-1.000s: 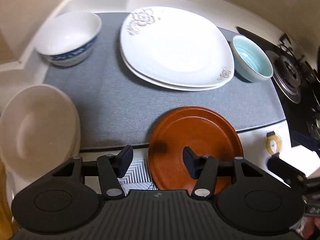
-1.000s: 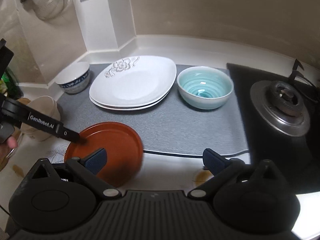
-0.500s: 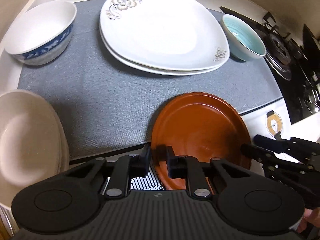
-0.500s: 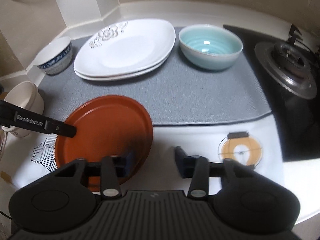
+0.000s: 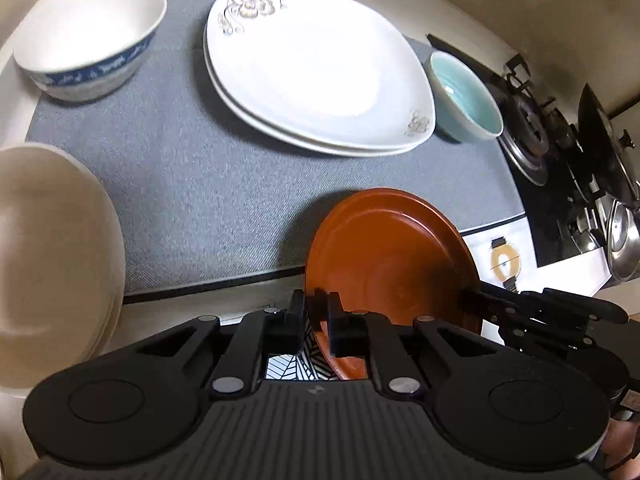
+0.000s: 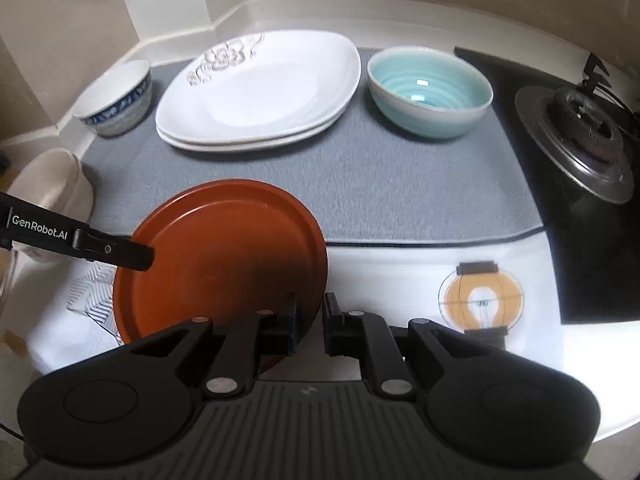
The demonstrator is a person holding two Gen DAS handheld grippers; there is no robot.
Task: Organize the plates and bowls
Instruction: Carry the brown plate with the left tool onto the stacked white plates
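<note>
A round brown plate [image 5: 392,256] [image 6: 224,248] lies at the counter's front edge, half on a grey mat [image 5: 192,184] [image 6: 400,192]. My left gripper [image 5: 316,308] [image 6: 140,254] is shut on the plate's left rim, pads pressing it from both sides. My right gripper [image 6: 310,312] [image 5: 468,300] grips the plate's right rim, jaws closing tight on it. On the mat behind stand two stacked white flowered plates [image 5: 316,68] [image 6: 260,88], a teal bowl [image 5: 468,96] [image 6: 428,88] to their right and a blue-patterned white bowl [image 5: 88,36] [image 6: 116,96] to their left.
A cream bowl [image 5: 44,260] [image 6: 48,184] stands off the mat at the near left. A gas stove [image 5: 532,136] [image 6: 580,128] with a steel pot [image 5: 624,240] lies to the right. A white cloth with a lamp print [image 6: 480,300] covers the counter front. Walls close the back corner.
Both grippers went from open to shut on opposite rims of the brown plate. Both hands sank a little closer to it.
</note>
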